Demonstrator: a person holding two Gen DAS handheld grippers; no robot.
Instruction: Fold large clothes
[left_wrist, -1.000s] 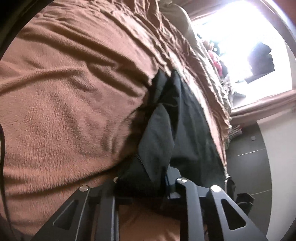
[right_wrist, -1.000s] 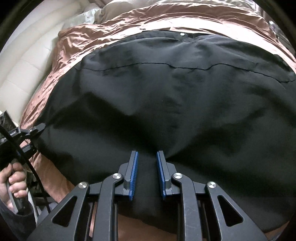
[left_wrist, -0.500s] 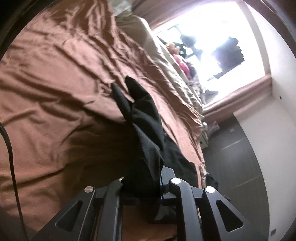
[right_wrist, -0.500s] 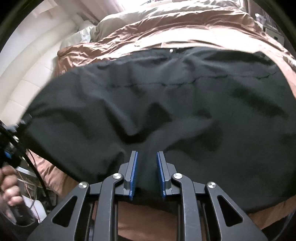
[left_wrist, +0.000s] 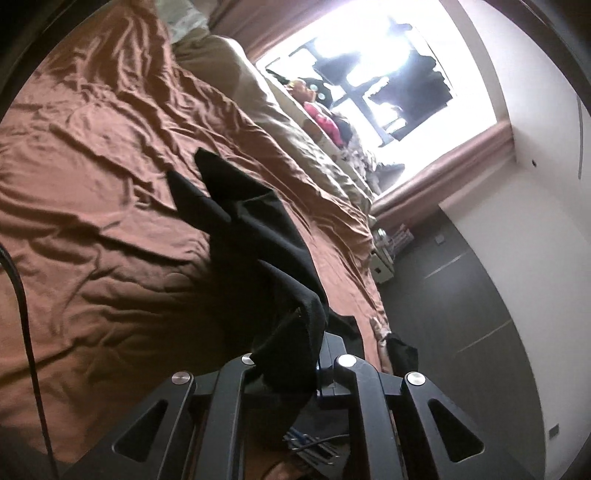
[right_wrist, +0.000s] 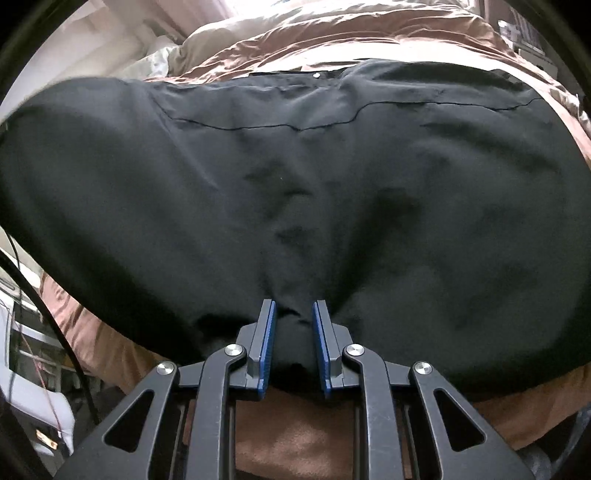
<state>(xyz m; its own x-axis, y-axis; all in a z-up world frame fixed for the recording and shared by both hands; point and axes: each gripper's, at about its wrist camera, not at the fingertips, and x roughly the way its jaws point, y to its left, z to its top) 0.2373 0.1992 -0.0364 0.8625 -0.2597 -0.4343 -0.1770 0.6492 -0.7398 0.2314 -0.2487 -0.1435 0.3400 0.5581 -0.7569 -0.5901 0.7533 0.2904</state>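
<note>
A large black garment (right_wrist: 295, 166) lies spread over the brown bed cover (right_wrist: 295, 435), its buttoned waistband at the far edge. My right gripper (right_wrist: 293, 321) is shut on a bunched fold of the near hem, which is pinched between the blue pads (right_wrist: 267, 343). In the left wrist view the garment's edge (left_wrist: 258, 229) rises off the bed cover (left_wrist: 110, 184) as a taut ridge into my left gripper (left_wrist: 295, 350). Its jaws are closing on that cloth, which drapes over and hides the fingertips. The garment's left side billows up in the right wrist view.
A beige duvet and pillows (left_wrist: 236, 74) lie at the head of the bed under a bright window (left_wrist: 369, 55). Dark floor (left_wrist: 461, 295) and a white wall run along the bed's far side. Cables (right_wrist: 55, 317) and white furniture sit off the bed's left edge.
My left gripper has risen and rolled, lifting the garment's edge well off the bed. In the right wrist view the left side of the garment has swung up and inward. The right gripper's hold is unchanged.
</note>
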